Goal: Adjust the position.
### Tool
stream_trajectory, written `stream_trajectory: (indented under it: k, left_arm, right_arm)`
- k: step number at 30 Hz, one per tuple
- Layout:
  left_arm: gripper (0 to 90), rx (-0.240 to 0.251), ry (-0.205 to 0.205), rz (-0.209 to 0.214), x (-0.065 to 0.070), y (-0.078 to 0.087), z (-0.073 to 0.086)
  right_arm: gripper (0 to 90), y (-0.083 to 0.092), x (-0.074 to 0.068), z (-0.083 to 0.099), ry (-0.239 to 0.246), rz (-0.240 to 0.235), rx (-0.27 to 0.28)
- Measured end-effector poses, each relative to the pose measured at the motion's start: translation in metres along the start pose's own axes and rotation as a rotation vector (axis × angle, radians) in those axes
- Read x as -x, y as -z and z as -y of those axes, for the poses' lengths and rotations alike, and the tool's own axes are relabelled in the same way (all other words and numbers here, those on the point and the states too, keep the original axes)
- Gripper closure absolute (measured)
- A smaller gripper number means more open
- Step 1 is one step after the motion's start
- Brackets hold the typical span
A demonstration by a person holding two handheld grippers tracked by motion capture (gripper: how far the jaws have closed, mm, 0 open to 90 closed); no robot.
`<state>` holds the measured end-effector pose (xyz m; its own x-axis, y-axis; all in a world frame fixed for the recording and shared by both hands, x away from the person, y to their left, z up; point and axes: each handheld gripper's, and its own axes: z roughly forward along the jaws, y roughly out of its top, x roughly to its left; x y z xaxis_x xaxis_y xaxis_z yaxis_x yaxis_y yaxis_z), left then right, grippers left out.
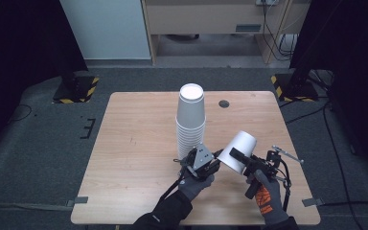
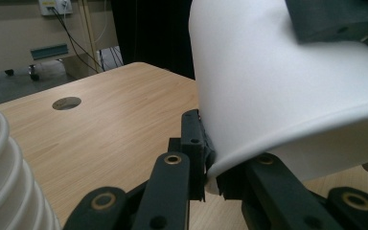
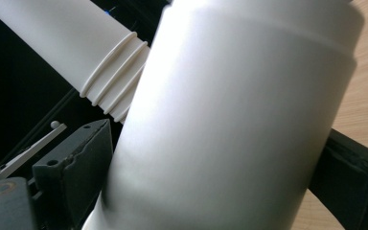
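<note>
White paper cup [image 1: 238, 151] lies tilted in the air just right of the cup stack [image 1: 190, 122], above the table [image 1: 139, 143]. Left hand-held gripper [image 2: 210, 165] is clamped tight on the cup's rim. Right hand-held gripper [image 1: 242, 159] straddles the cup's body, jaws parted; pad contact cannot be determined.
</note>
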<state>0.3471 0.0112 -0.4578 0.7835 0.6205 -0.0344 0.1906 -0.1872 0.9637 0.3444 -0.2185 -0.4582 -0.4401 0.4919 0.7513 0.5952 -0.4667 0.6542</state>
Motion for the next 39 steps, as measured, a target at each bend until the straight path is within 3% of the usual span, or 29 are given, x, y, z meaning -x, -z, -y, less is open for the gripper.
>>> stream_trajectory:
  k: [11, 22, 28, 35, 39]
  left_arm:
    - [83.3, -0.02, -0.029, 0.016, 0.0, 0.011, -0.002]
    - [83.4, -0.036, -0.042, 0.027, -0.001, 0.02, -0.005]
    - [83.9, -0.032, -0.046, 0.01, -0.001, 0.023, -0.006]
    - [83.3, -0.024, -0.036, -0.012, -0.001, 0.017, -0.001]
    - [82.5, -0.018, -0.025, -0.016, -0.003, 0.013, 0.001]
  right_arm:
    - [1.8, -0.002, 0.002, -0.003, 0.046, 0.004, 0.018]
    - [0.3, -0.002, 0.007, -0.005, 0.012, -0.014, 0.028]
    - [0.4, -0.004, 0.008, -0.005, -0.003, -0.028, 0.023]
    - [4.3, -0.004, 0.008, -0.003, -0.027, -0.021, 0.009]
    - [4.4, -0.004, 0.009, -0.001, -0.011, -0.001, 0.018]
